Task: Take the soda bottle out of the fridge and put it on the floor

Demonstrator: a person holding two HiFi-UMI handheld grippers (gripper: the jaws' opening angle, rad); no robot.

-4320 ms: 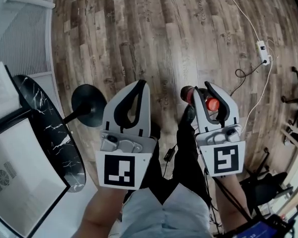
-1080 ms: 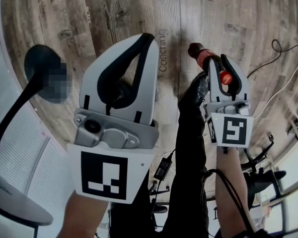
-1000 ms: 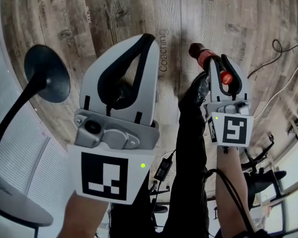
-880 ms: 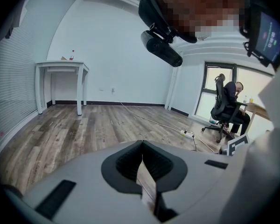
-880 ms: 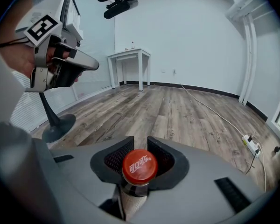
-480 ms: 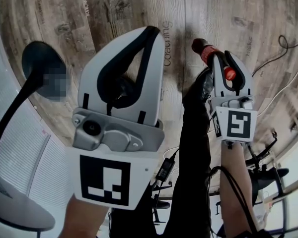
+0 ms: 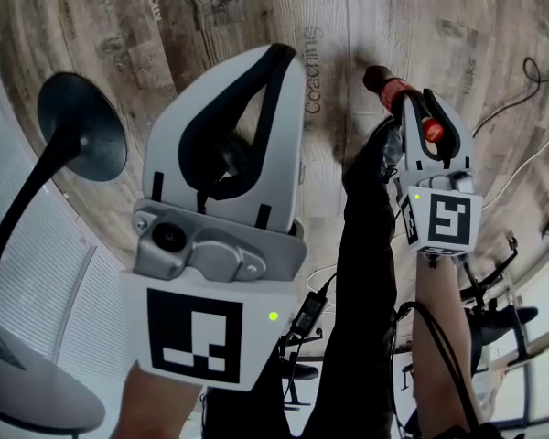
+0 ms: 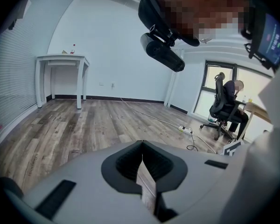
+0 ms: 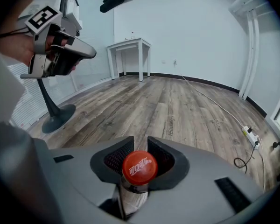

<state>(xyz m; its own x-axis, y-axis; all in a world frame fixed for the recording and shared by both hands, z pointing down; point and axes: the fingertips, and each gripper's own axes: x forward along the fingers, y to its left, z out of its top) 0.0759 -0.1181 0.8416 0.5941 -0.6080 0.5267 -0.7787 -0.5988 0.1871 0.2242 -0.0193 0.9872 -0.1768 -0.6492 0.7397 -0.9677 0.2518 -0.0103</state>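
Note:
The soda bottle (image 7: 395, 92), dark with a red label and red cap (image 9: 139, 167), stands upright over the wood floor (image 7: 256, 16) between the jaws of my right gripper (image 7: 419, 108). The jaws are closed on its neck just below the cap (image 7: 432, 130). In the right gripper view the bottle's neck (image 9: 133, 197) drops out of sight under the jaws. Whether its base touches the floor is hidden. My left gripper (image 7: 279, 62) is held high at the left, its jaws shut with nothing in them (image 8: 142, 155). The fridge is not in view.
A black round pedestal base (image 7: 80, 124) with its stem stands at the left on the floor. A person's dark trouser leg and shoe (image 7: 377, 154) lie right beside the bottle. A white cable (image 7: 531, 144) runs at the right. A white side table (image 9: 130, 45) and office chair (image 8: 222, 110) stand further off.
Both grippers have drifted slightly up and right in the head view since a second ago. The bottle stays in the right jaws. The left gripper's jaws have not changed.

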